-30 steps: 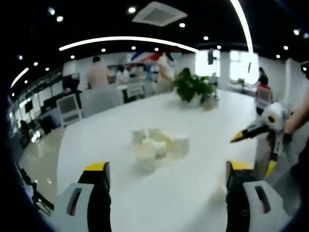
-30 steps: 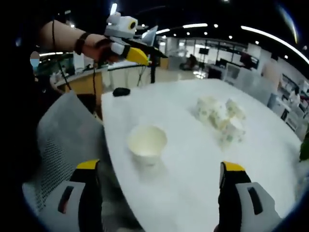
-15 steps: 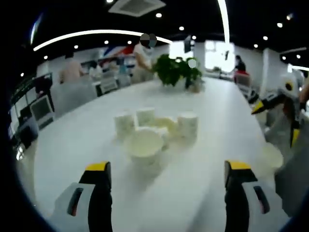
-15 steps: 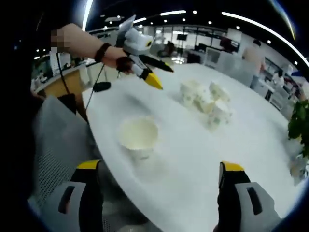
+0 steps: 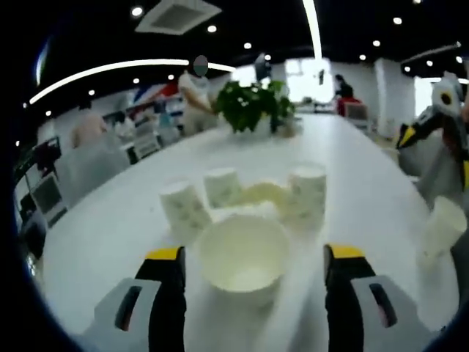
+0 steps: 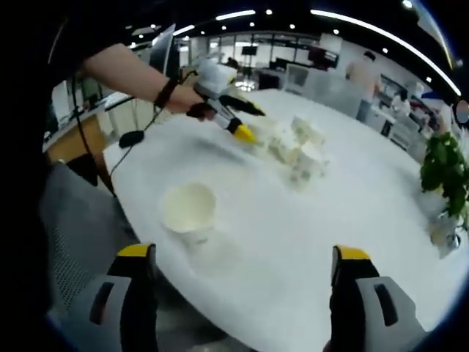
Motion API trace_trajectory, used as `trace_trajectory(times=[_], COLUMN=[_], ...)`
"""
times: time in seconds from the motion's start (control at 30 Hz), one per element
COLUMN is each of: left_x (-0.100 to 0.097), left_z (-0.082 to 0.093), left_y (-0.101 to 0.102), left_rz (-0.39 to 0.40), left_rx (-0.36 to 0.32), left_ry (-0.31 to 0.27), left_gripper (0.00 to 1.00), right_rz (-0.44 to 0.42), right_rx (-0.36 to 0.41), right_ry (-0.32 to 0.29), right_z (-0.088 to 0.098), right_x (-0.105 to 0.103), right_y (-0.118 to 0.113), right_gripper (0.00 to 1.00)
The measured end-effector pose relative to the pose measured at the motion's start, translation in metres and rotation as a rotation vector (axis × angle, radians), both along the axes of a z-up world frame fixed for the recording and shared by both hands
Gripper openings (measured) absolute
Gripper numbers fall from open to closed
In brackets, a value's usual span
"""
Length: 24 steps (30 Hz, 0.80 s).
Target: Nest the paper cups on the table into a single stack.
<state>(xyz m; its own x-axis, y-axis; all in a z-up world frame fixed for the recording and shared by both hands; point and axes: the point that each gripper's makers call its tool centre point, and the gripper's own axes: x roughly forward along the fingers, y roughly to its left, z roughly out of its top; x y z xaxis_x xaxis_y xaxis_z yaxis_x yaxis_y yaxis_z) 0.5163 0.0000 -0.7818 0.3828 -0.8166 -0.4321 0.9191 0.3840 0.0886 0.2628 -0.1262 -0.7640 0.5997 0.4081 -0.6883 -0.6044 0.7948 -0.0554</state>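
left gripper view: closed in on the cup cluster since a second ago, cups far larger now. left gripper (image 5: pixel 253 257) jaws apart, straddling the nearest paper cup (image 5: pixel 242 257), upright, mouth open, nothing clamped yet. left to right behind it: patterned cup (image 5: pixel 185 212), second cup (image 5: pixel 222 186), taller cup (image 5: pixel 308 193). lone cup (image 5: pixel 445 226) far right near table edge. right gripper (image 5: pixel 438 117) hanging at far right.

likely first pick lined up; no nesting done yet, cups all separate.

right gripper view: left gripper (image 6: pixel 236 121) reached across to the cluster (image 6: pixel 297 152) at far centre, well apart a second ago. lone cup (image 6: pixel 187 210) near left, upright. right gripper (image 6: pixel 243 282) jaws wide apart, empty, near table edge.

white table (image 6: pixel 352 213), glossy, broad. potted plant (image 6: pixel 444 172) at right. open office beyond, ceiling spots, people standing far off.
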Motion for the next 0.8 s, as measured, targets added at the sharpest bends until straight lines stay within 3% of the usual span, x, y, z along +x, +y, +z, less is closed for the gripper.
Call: trace_trajectory(times=[0.33, 0.5, 0.8], left_x=[0.004, 0.001, -0.011], left_z=[-0.004, 0.0, 0.022], left_y=[0.004, 0.003, 0.01], left_rz=[-0.004, -0.012, -0.013], left_rx=[-0.032, -0.041, -0.061], left_ry=[0.041, 0.038, 0.038], left_gripper=[0.49, 0.45, 0.44], right_rz=[-0.031, -0.034, -0.055], right_rx=[-0.007, -0.012, -0.004], right_ry=[0.004, 0.0, -0.015], right_z=[0.0, 0.002, 0.006], right_x=[-0.003, -0.003, -0.005], right_y=[-0.001, 0.002, 0.004], right_gripper=[0.97, 0.96, 0.96])
